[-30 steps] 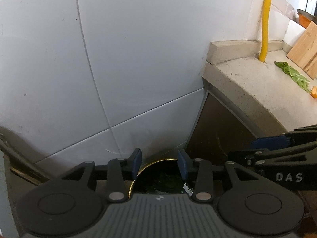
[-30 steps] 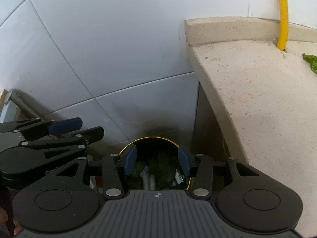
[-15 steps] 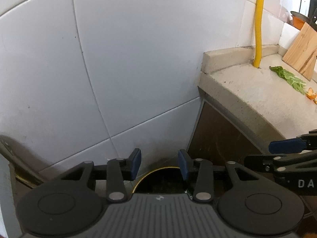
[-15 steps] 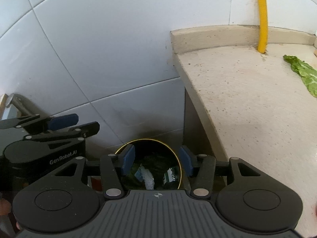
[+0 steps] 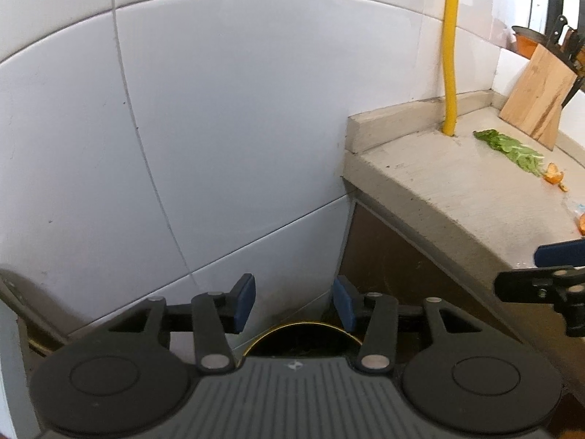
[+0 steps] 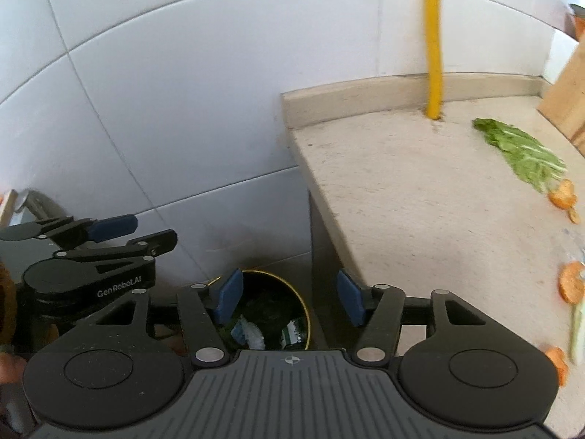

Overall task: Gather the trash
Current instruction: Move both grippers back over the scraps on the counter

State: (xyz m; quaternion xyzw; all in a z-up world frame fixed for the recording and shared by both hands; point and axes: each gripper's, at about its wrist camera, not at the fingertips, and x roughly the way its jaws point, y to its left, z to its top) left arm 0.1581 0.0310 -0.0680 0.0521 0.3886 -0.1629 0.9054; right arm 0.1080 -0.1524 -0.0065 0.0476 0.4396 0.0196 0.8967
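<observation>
Right wrist view: right gripper (image 6: 289,301) is spreading wider, empty, lifting off the bin (image 6: 292,292) at six o'clock toward the leaf scrap (image 6: 519,153) at two o'clock. Left gripper (image 5: 292,303) is also opening, empty; next pickup looks imminent.

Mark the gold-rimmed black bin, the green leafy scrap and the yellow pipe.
Gold-rimmed black bin (image 6: 303,314): right wrist view, rim's right side.
Green leafy scrap (image 6: 519,153): right wrist view, leaf middle.
Yellow pipe (image 5: 450,55): left wrist view, mid-length.
</observation>
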